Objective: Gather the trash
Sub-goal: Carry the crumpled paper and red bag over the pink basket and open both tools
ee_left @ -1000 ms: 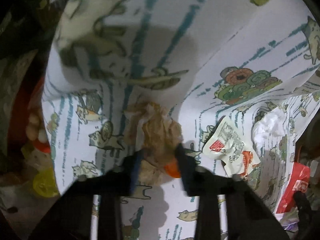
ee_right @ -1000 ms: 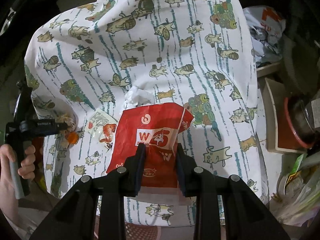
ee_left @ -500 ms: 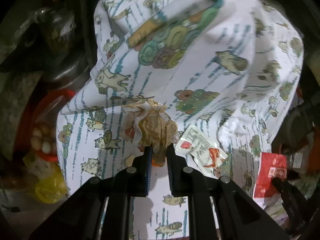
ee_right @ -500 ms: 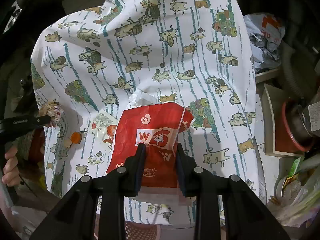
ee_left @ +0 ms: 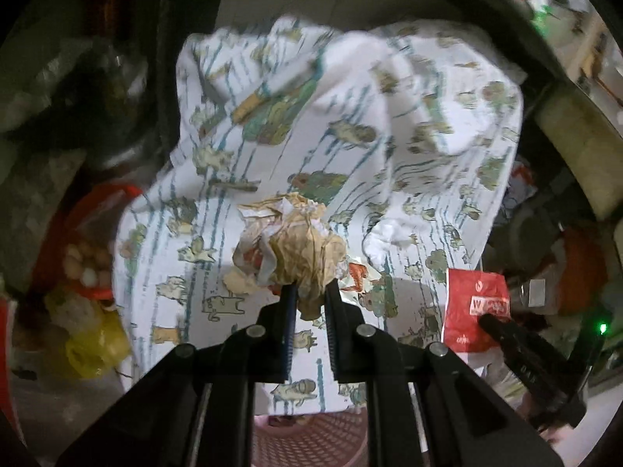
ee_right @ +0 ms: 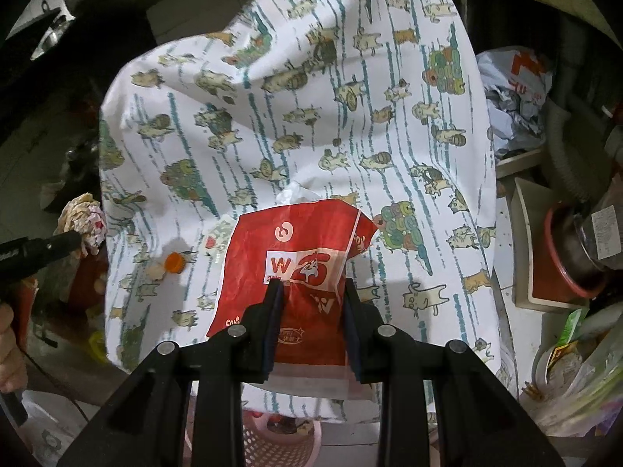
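Left wrist view: a pink basket [ee_left: 307,441] with a slotted wall shows at the bottom edge, below the cloth [ee_left: 409,148]; its inside is hidden. At the left, a red bowl [ee_left: 83,218] holds pale round things, blurred. The left gripper [ee_left: 310,295] is clamped tight on a wad [ee_left: 296,247] of crumpled brown and white paper with a red patch, which hangs clear above the cartoon-printed cloth. Behind it on the cloth lie a sauce packet [ee_left: 356,272] and a white tissue [ee_left: 389,239]. At the right the red bag [ee_left: 475,307] is gripped by the other tool. A second ago the wad still lay on the cloth with the jaws wide around it; now it is lifted and the cloth looks farther off.

Right wrist view: the basket [ee_right: 288,441] shows again under the cloth's [ee_right: 311,116] near edge. At the right a red-rimmed pot [ee_right: 560,268] sits in a white tray. The right gripper [ee_right: 313,292] holds the flat red bag [ee_right: 292,260], printed with a white W logo, at a middling width, just above the cloth, as before. An orange cap [ee_right: 174,262] lies bared on the cloth. The left gripper [ee_right: 78,239] carries the wad [ee_right: 83,218] at the left edge, higher than a second ago.
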Demonstrator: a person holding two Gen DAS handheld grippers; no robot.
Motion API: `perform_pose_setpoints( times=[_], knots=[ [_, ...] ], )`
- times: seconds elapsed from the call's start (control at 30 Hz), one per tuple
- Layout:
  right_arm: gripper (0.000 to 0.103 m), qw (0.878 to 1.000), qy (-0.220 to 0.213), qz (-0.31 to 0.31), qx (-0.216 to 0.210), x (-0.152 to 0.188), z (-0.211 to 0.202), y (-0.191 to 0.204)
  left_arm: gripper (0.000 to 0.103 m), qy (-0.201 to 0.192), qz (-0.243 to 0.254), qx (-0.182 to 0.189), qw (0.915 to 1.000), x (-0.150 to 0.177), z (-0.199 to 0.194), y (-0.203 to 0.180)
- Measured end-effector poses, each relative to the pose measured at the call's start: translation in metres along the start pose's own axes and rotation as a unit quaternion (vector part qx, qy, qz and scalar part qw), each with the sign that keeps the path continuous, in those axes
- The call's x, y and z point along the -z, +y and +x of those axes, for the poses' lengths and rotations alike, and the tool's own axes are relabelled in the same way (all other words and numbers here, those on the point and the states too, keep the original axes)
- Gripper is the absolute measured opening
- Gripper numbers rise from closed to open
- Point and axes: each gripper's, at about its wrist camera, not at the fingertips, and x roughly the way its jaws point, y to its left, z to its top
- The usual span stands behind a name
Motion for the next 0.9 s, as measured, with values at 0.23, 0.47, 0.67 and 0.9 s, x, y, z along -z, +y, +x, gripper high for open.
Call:
perform_pose_setpoints(
  times=[0.23, 0.47, 0.67, 0.9],
  knots=[
    [0.031, 0.999, -0.034, -0.023, -0.020, 0.007, -0.044, 0.022, 0.013, -0.029, 0.018, 0.008, 0.9994, 0.016, -0.058, -0.020],
    [0.031, 0.996, -0.065, -0.059, -0.036, 0.021, -0.087, 0.052, 0.013, -0.026, 0.021, 0.005, 0.9994, 0.050, -0.085, -0.028],
    [0.031, 0.994, -0.061, -0.074, -0.053, 0.041, -0.100, 0.070, 0.013, -0.007, 0.012, 0.005, 0.9999, 0.081, -0.069, -0.018],
    [0.031, 0.994, -0.030, -0.100, -0.038, 0.060, -0.074, 0.080, 0.013, 0.032, 0.022, -0.007, 0.9992, 0.104, -0.042, -0.008]
  ],
)
